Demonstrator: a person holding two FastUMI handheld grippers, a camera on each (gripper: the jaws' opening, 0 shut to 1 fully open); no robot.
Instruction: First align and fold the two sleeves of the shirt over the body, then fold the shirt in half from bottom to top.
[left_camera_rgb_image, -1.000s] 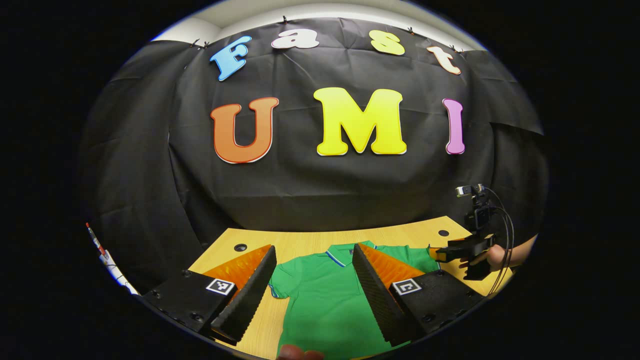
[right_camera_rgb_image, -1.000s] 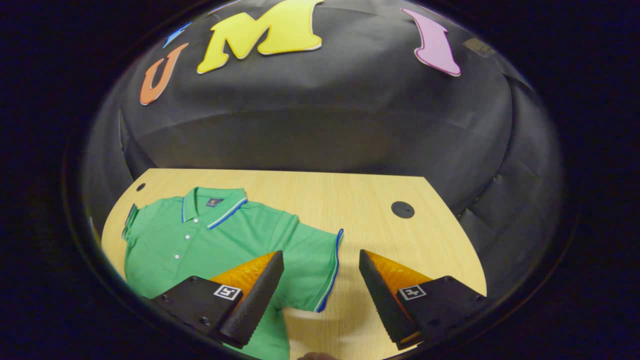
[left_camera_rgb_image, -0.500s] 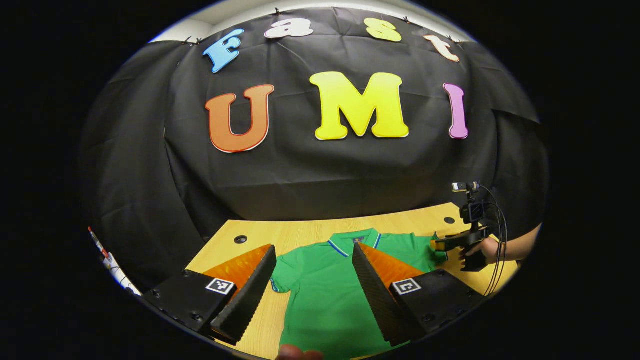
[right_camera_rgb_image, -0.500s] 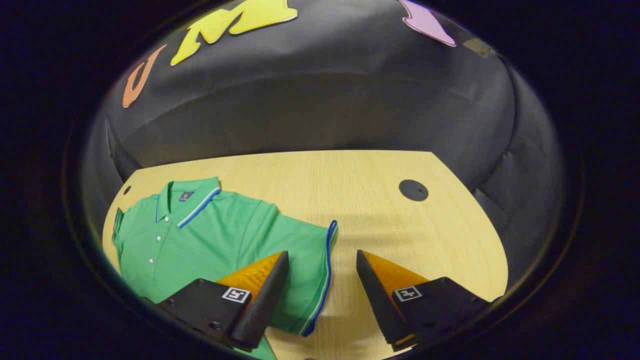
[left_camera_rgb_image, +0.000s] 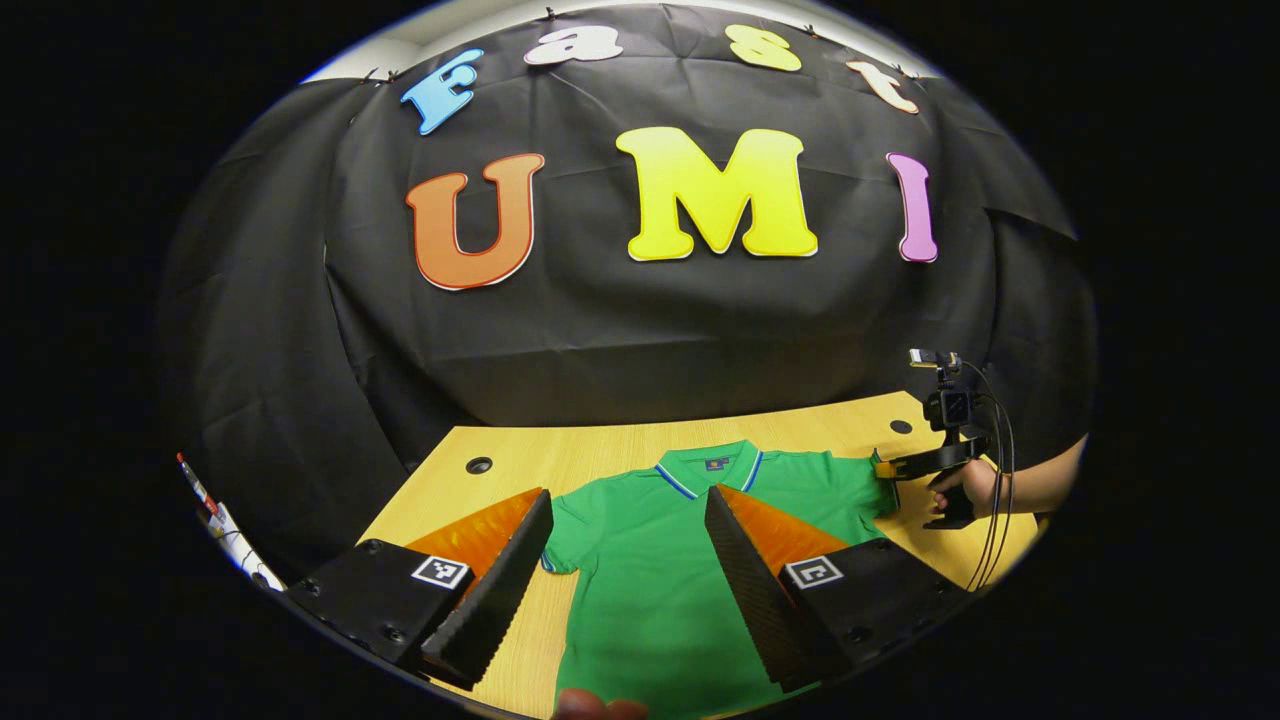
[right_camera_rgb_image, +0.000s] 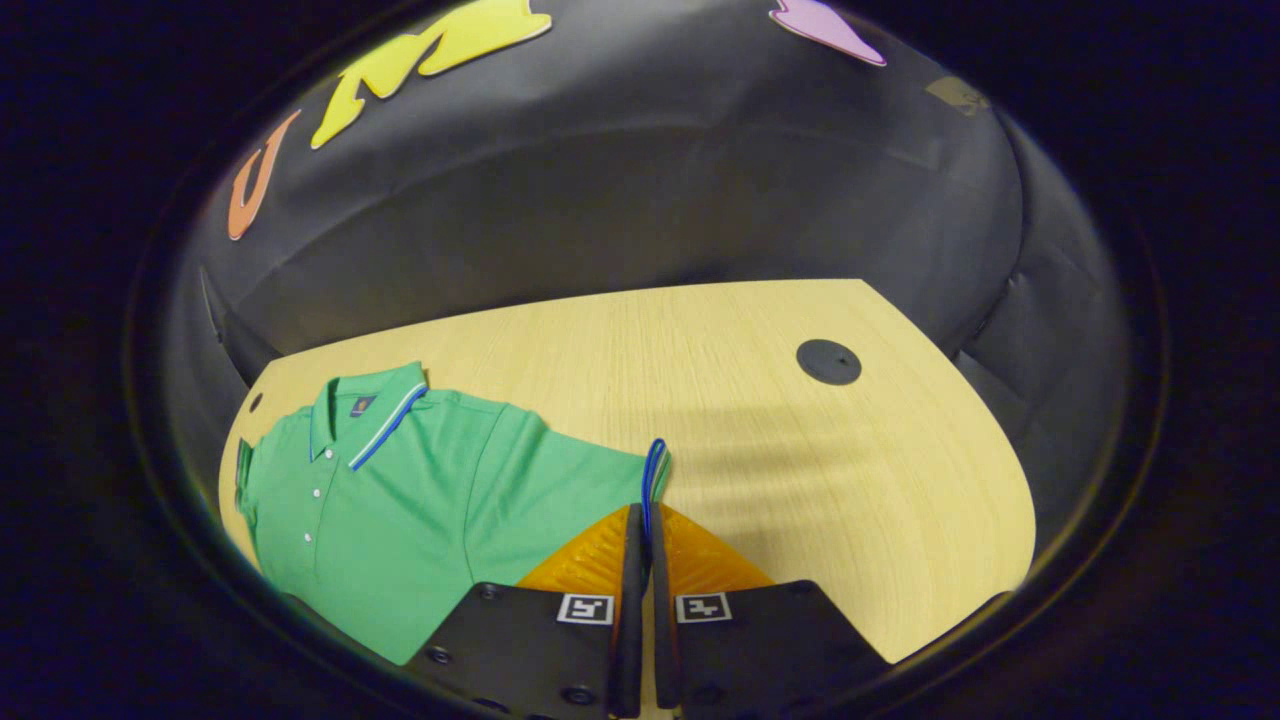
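Note:
A green polo shirt (left_camera_rgb_image: 660, 560) with blue-and-white trim lies flat, front up, on the wooden table (left_camera_rgb_image: 600, 455). My left gripper (left_camera_rgb_image: 625, 570) hovers open above the shirt's chest, its left finger over the short sleeve (left_camera_rgb_image: 565, 530) on that side. In the right gripper view the shirt (right_camera_rgb_image: 420, 510) spreads to the left, and my right gripper (right_camera_rgb_image: 645, 560) is shut on the blue-edged cuff of the other sleeve (right_camera_rgb_image: 654, 475). The left gripper view also shows the right gripper (left_camera_rgb_image: 895, 467) far off at that cuff, held by a hand (left_camera_rgb_image: 965, 487).
Round black cable holes sit in the tabletop (right_camera_rgb_image: 829, 361), (left_camera_rgb_image: 479, 465). The black cloth wall rises right behind the table's far edge. Bare wood (right_camera_rgb_image: 850, 470) stretches to the right of the shirt. A fingertip (left_camera_rgb_image: 590, 706) shows at the bottom edge of the left gripper view.
My right gripper went from wide open around the sleeve cuff to shut on it. The left gripper stayed open and tilted down slightly, so more of the shirt shows.

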